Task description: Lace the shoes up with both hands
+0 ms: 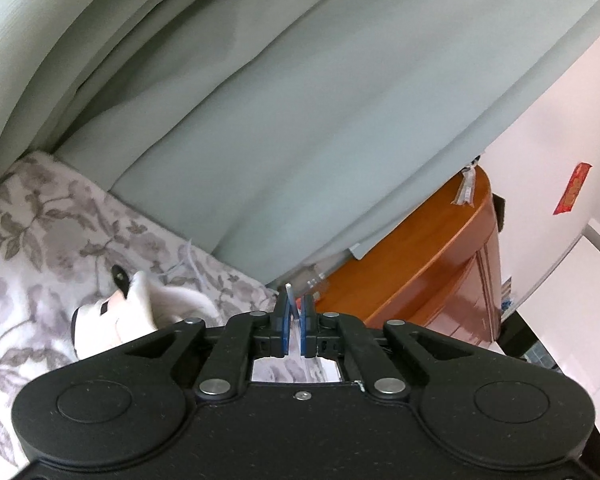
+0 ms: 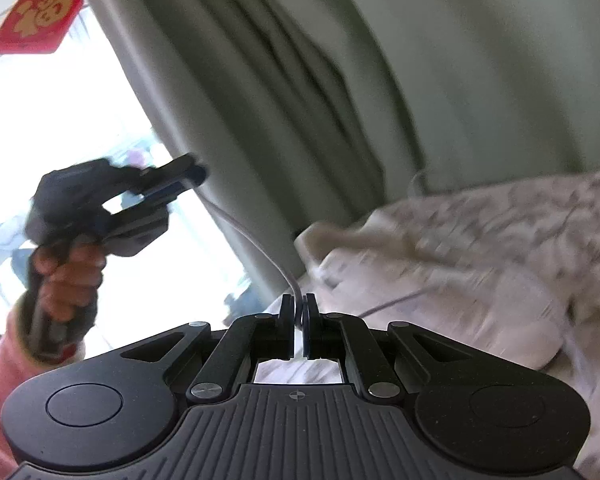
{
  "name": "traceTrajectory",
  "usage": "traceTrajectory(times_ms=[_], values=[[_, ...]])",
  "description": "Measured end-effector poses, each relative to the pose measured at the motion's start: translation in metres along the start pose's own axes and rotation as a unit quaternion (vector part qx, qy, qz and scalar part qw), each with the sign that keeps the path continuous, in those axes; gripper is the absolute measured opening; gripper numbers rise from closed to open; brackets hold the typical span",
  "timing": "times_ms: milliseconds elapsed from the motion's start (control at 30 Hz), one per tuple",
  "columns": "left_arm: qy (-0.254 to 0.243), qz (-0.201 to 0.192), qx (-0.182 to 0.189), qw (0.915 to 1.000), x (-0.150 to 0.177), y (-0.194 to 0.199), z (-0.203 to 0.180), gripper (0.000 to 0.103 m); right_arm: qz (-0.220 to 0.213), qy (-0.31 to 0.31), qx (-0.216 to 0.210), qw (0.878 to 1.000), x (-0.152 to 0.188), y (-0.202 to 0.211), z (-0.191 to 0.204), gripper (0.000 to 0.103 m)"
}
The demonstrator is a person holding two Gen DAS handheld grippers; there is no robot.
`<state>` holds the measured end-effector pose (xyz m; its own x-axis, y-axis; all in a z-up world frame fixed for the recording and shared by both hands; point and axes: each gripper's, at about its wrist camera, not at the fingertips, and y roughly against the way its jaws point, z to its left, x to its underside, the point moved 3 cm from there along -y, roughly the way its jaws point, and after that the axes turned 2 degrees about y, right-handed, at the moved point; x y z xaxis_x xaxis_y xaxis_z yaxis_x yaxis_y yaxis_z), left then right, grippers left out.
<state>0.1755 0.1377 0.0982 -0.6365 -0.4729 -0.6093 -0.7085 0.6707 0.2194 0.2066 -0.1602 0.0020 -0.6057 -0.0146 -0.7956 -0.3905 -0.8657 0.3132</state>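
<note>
Left gripper [image 1: 295,312]: jaws nearly closed, pinching the white lace tip [image 1: 290,296], which pokes out at 12 o'clock. Right gripper [image 2: 299,312]: jaws pressed on the lace [image 2: 260,246]; the strand runs to 10 o'clock, up to the other gripper, held raised. White shoe [image 1: 132,312] lies on the floral bedcover [image 1: 40,216], 9 o'clock of the left claw. Right view motion-blurred. Judgement: lace being drawn taut; pull evenly, keep both pinches firm, avoid dragging the shoe.
</note>
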Motion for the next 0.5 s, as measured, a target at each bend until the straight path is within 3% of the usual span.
traceTrajectory(times_ms=[67, 133, 167, 333, 500], values=[[0.004, 0.011, -0.002, 0.9999, 0.003, -0.003, 0.003, 0.002, 0.010, -0.005, -0.013, 1.000, 0.008, -0.002, 0.006, 0.003], [0.007, 0.027, -0.004, 0.9996, 0.007, -0.009, 0.006, 0.021, 0.019, -0.010, -0.027, 0.999, 0.016, -0.004, 0.011, 0.003], [0.005, 0.040, -0.007, 0.9992, 0.010, -0.014, 0.006, 0.024, 0.025, -0.010, -0.031, 0.999, 0.021, -0.004, 0.019, 0.003], [-0.015, 0.093, -0.028, 0.9952, 0.022, -0.044, 0.007, 0.027, 0.046, 0.002, -0.060, 0.997, 0.038, 0.002, 0.044, 0.003], [-0.031, 0.094, -0.037, 0.9944, 0.022, -0.054, 0.004, 0.029, 0.060, 0.020, -0.071, 0.995, 0.045, 0.000, 0.057, 0.003]])
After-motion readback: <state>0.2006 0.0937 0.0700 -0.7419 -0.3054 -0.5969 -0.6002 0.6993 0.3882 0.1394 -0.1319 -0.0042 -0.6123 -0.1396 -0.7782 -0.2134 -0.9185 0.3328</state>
